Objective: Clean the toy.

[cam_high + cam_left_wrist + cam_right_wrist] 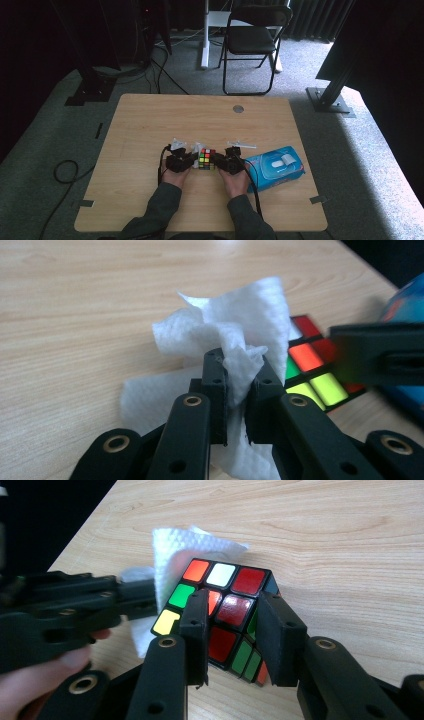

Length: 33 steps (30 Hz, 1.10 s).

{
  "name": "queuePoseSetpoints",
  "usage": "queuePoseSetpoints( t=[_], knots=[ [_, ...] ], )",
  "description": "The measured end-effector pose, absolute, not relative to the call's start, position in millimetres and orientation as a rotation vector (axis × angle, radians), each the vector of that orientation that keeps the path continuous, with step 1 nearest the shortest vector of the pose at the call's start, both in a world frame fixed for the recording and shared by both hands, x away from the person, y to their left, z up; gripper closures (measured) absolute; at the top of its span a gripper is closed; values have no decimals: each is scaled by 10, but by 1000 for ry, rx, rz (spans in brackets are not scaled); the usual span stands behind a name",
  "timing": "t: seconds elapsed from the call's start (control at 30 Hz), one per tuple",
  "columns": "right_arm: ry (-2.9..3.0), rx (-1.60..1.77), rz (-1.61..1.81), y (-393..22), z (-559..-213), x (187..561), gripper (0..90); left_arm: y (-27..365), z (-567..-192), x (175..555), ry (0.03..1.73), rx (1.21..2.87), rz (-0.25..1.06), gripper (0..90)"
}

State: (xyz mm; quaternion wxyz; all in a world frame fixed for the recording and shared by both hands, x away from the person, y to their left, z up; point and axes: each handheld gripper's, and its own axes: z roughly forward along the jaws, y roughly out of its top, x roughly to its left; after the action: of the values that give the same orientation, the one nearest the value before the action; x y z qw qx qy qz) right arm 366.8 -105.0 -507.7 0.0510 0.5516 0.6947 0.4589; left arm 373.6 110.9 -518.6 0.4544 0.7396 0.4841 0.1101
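A colour-puzzle cube (pixel 206 159) sits near the front middle of the wooden table (pixel 200 115). My right gripper (pixel 216 161) comes at it from the right, its jaws pressed on two opposite sides of the cube (pixel 220 575); in the right gripper view my right gripper (pixel 232 611) holds the cube tilted on one edge. My left gripper (pixel 195 158) is shut on a crumpled white tissue (pixel 235 325), which is bunched between the jaws of my left gripper (pixel 239 367). The tissue (pixel 170 550) lies against the cube's (pixel 312 375) left face. A hand holds each gripper from below.
A blue pack of wipes (pixel 274 167) lies just right of my right hand. A round grommet hole (pixel 238 108) sits near the table's far edge. A black folding chair (pixel 252 40) stands beyond the table, with cables on the carpet at left.
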Motion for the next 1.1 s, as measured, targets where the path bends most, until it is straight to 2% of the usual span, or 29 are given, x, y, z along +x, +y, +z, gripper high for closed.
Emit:
queuePoseSetpoints(
  t=[0.37, 0.7, 1.1],
  knots=[
    [2114, 1681, 1396, -1049, -5076, 3667, 669, 1120, -5257, 3759, 1218, 1825, 224, 823],
    [2110, 1679, 1396, -1047, -5079, 3663, 669, 1070, -5445, 3818, 1257, 1910, 223, 827],
    [2108, 1692, 1405, -1053, -5082, 3664, 668, 1077, -5437, 3805, 1256, 1910, 223, 818]
  ],
)
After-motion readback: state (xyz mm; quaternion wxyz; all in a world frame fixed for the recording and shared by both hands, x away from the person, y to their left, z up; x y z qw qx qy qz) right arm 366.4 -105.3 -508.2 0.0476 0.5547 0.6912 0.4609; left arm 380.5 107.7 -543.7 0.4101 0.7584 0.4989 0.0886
